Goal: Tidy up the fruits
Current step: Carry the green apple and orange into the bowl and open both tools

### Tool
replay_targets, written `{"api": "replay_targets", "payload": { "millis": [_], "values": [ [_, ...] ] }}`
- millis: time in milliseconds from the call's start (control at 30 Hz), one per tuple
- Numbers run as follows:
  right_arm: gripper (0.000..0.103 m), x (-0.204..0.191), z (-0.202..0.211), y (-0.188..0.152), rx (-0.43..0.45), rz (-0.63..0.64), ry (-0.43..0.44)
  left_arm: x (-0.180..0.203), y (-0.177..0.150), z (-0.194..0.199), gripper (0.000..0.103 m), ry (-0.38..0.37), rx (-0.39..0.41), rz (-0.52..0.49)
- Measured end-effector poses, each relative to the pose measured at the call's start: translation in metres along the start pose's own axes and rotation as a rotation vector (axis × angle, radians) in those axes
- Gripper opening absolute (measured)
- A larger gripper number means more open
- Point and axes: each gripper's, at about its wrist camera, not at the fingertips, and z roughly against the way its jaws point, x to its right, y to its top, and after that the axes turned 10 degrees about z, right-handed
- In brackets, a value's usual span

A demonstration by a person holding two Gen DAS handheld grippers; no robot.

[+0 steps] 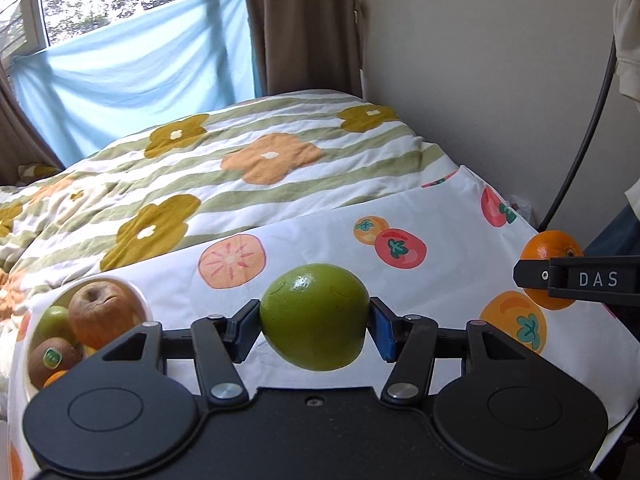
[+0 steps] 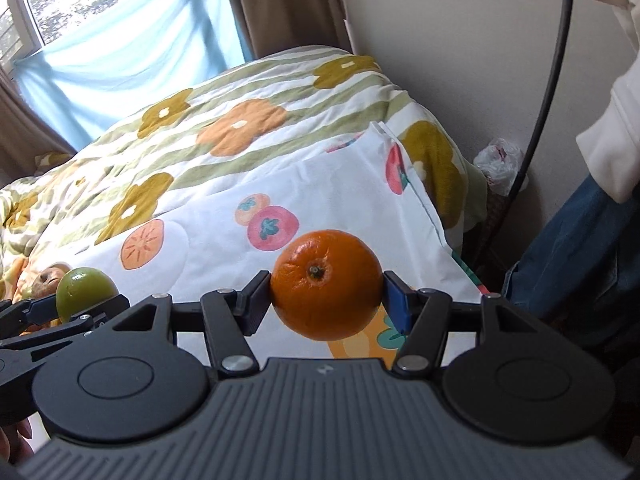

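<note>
My left gripper (image 1: 315,320) is shut on a green apple (image 1: 314,316) and holds it above the fruit-print cloth (image 1: 440,216). My right gripper (image 2: 326,302) is shut on an orange (image 2: 326,284), also held above the cloth. In the left wrist view the orange (image 1: 550,250) and the right gripper show at the right edge. In the right wrist view the green apple (image 2: 86,288) shows at the left. A white bowl (image 1: 144,304) at the left holds a brown apple (image 1: 100,308), a kiwi (image 1: 52,356) and other fruit.
The cloth lies on a bed with a flowered quilt (image 1: 240,152). A wall (image 1: 480,60) and a black cable (image 1: 588,120) are on the right. A person's clothing (image 2: 580,240) is at the far right. A window with a blue cloth (image 1: 120,64) is behind.
</note>
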Motion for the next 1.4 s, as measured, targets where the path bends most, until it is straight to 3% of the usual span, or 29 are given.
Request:
{"api": "replay_targets", "payload": {
  "millis": [400, 667, 1033, 1400],
  "values": [
    [0.074, -0.051, 0.030, 0.018, 0.063, 0.204, 0.179, -0.021, -0.012, 0.072, 0.061, 0.142, 0.092, 0.149],
    [0.074, -0.112, 0.035, 0.025, 0.074, 0.312, 0.305, -0.065, -0.009, 0.094, 0.061, 0.247, 0.125, 0.220],
    [0.074, -0.207, 0.017, 0.029, 0.052, 0.396, 0.404, -0.158, -0.001, 0.091, 0.061, 0.347, 0.120, 0.268],
    [0.074, -0.275, -0.024, 0.027, 0.002, 0.411, 0.407, -0.232, 0.010, 0.053, 0.061, 0.342, 0.075, 0.252]
  ]
}}
